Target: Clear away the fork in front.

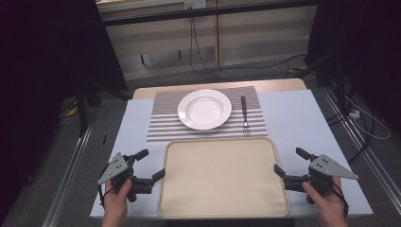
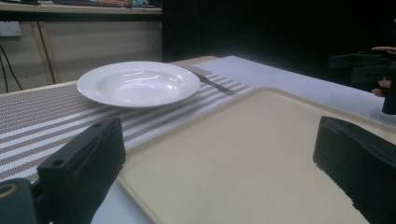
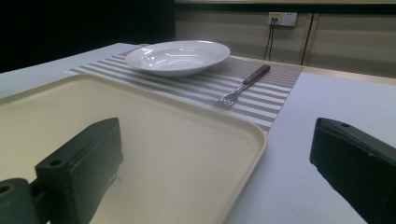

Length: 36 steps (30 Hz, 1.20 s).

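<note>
Both grippers are hovering w/ jaws spread wide, holding nothing: left gripper (image 1: 150,165) at the left edge, right gripper (image 1: 289,161) at the right edge of the flat beige rectangular plastic tray (image 1: 222,176), which is lying empty at the near side of the table, just in front of the striped placemat (image 1: 161,125). Tray is probably light, stiff, a bit slick; best pinching the raised rim on both short sides. Long axis is running left-right.
</note>
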Available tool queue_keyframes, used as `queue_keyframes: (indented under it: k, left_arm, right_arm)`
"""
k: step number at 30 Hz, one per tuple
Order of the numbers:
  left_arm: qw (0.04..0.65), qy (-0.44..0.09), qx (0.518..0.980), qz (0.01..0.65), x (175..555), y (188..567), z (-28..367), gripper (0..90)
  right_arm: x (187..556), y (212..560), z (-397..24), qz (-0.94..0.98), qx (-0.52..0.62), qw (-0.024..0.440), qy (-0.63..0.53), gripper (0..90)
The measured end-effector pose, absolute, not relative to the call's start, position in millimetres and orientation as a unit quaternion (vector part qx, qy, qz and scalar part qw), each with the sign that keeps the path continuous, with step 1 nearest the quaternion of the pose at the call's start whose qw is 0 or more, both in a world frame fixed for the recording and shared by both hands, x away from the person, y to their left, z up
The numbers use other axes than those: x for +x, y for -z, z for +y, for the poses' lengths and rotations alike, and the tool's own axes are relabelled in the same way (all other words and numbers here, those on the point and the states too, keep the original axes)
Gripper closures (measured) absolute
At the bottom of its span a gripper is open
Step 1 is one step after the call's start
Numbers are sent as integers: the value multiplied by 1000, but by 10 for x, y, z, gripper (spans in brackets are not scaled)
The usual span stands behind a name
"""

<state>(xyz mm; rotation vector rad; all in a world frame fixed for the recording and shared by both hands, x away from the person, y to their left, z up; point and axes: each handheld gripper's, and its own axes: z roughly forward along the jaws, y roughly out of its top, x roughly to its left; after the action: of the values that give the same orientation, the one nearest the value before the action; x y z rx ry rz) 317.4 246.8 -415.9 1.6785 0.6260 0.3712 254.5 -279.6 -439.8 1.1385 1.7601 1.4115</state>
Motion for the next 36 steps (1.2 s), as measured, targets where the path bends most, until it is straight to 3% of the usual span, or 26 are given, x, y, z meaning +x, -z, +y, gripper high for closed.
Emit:
queue_keyframes:
  k: [36]
  left_arm:
    - [611,-160,728,267,3168,4168,2484,25]
  right_arm:
    - [3618,4137,-2443,681,433,295,-512,30]
